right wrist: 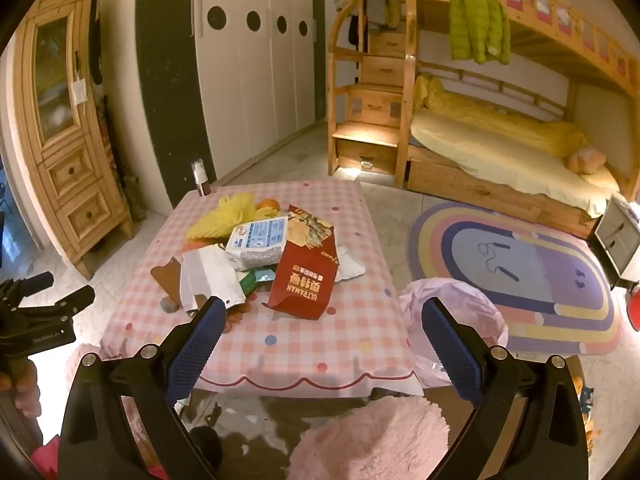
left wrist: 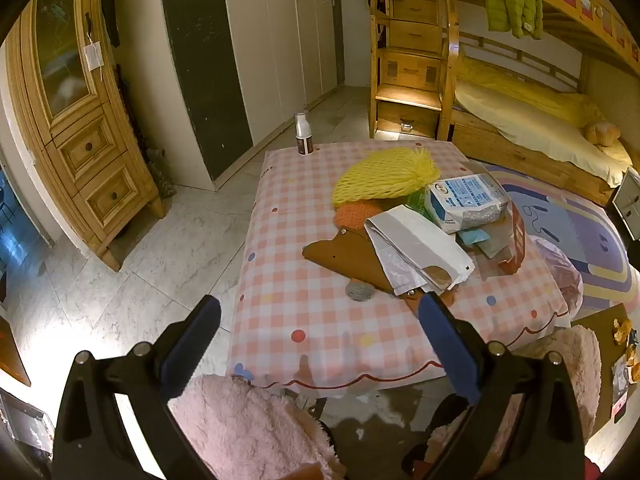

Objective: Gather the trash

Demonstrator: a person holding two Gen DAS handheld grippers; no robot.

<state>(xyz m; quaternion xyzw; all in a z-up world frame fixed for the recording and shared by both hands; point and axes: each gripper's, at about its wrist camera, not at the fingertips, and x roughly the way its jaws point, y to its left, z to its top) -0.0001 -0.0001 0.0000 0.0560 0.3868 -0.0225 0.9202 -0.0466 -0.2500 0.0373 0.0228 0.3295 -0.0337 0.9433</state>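
- Only one open container shows: a thin, crinkled pink plastic bag (right wrist: 454, 312) hanging at the right edge of the bench (right wrist: 280, 344); what is in it cannot be seen.
- Trash lies heaped mid-bench on a pink-and-white checked cloth with coloured dots and a scalloped red hem.
- Topmost in the right wrist view is a red paper bag (right wrist: 306, 280), creased and gaping, printed "ULTRAMAN" plus Chinese characters.
- Touching it, a puffy white-and-blue printed pouch (right wrist: 260, 242); its small text is unreadable.
- A flat white paper envelope (left wrist: 416, 250) overlaps a brown cardboard piece (left wrist: 344, 258).
- Behind, a yellow foam net sleeve (left wrist: 384, 176), ribbed and frayed at one end.
- A small white bottle (left wrist: 303, 133) stands upright at the far left corner, label illegible.
- Left gripper (left wrist: 320, 338) and right gripper (right wrist: 322, 326) both hover short of the pile, blue textured fingers (right wrist: 198, 348) spread apart, holding nothing.
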